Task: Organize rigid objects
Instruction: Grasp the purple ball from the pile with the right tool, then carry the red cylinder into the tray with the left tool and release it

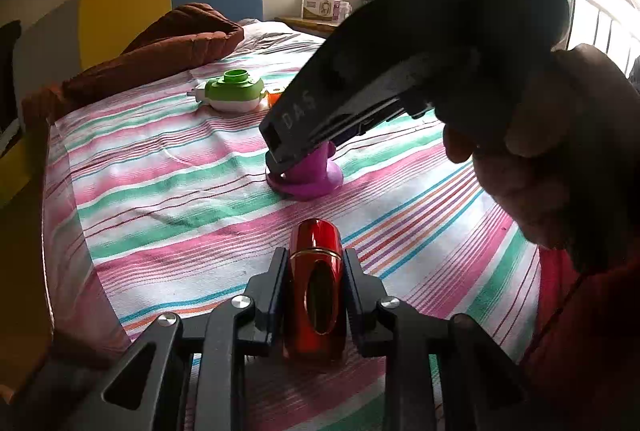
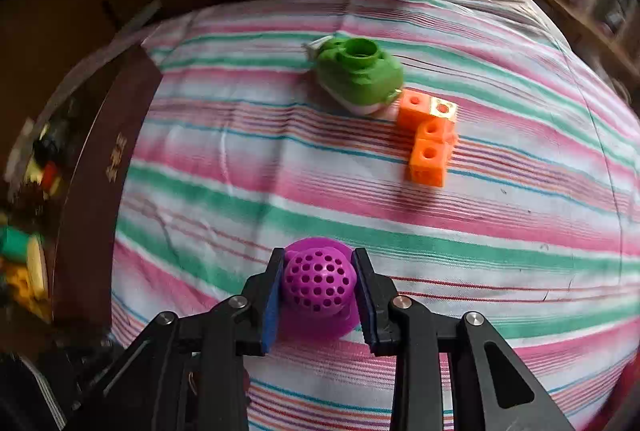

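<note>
The striped bed sheet [image 2: 500,215] carried everything, and the purple perforated piece [image 2: 319,281] serves here as the landmark.

The right gripper [image 2: 319,287] sat with one blue-padded finger on each side of the purple piece's domed, holed top, the pads touching or all but touching it. It looked closed on the dome, though whether the grip was firm could not be told. The piece's flared base still appeared to rest on the sheet, so the grasp was probably taken at the narrow dome because the wide base would not fit between the fingers. From the left wrist view the same gripper [image 1: 280,161] came down steeply onto the purple piece [image 1: 308,183], held by the person's right hand [image 1: 532,151].

Nearer the camera than the purple piece in the left view, the left gripper [image 1: 316,271] was clamped on a glossy red cylinder with a gold band [image 1: 316,283], gripped across its width and apparently held above the sheet, likely parked while the other hand worked.

Beyond the purple piece lay a green and white device [image 2: 360,77], and touching or just beside it a cluster of orange cubes [image 2: 430,139]. Left of the purple piece, at the bed's edge, stood a dark brown box [image 2: 108,183] with blurred colourful items inside, plausibly the collecting place.
</note>
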`<action>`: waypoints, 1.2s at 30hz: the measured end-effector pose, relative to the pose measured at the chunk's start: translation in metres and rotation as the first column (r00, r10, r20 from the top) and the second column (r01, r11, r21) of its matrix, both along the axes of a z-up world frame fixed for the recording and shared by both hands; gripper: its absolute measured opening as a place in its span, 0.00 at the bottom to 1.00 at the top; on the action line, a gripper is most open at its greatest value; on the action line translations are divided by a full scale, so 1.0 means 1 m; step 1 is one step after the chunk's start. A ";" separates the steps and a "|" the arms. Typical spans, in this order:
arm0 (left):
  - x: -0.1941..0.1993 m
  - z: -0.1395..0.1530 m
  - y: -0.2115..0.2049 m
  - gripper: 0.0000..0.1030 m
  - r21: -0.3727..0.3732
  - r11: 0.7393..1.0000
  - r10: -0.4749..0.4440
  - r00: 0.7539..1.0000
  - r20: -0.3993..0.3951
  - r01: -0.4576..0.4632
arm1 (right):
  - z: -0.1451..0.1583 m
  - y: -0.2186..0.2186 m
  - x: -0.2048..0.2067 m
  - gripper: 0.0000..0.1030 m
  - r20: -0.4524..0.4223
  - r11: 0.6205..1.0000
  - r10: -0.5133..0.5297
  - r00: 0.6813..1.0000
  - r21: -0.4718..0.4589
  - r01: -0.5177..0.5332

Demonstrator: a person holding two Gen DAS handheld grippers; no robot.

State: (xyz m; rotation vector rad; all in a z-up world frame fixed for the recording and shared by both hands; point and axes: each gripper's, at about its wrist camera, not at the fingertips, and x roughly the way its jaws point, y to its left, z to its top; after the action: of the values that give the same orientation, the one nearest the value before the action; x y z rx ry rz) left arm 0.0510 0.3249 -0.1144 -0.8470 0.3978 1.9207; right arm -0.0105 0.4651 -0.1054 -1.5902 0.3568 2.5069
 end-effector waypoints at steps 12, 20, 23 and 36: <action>0.005 0.006 0.003 0.25 -0.056 0.998 0.021 1.000 -0.011 -0.022 | 0.000 -0.005 0.001 0.32 -0.009 0.999 0.032 0.999 0.044 -0.031; 0.013 0.028 -0.011 0.25 -0.075 0.995 0.066 0.997 0.036 -0.063 | -0.002 -0.003 0.001 0.32 -0.028 0.999 0.026 0.999 0.035 -0.025; 0.019 0.048 -0.019 0.25 -0.050 0.997 0.057 0.998 0.038 -0.055 | -0.002 -0.003 0.001 0.32 -0.028 0.999 0.028 0.999 0.042 -0.027; -0.035 0.120 -0.085 0.25 0.058 0.961 0.271 0.962 0.004 -0.271 | -0.003 -0.015 0.001 0.32 -0.025 0.988 0.076 0.997 0.133 -0.072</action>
State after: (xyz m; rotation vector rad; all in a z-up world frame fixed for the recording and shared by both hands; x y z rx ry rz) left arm 0.0161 0.2398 0.0056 -0.8958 0.2349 2.1758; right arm -0.0095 0.4505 -0.1081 -1.5448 0.1341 2.5522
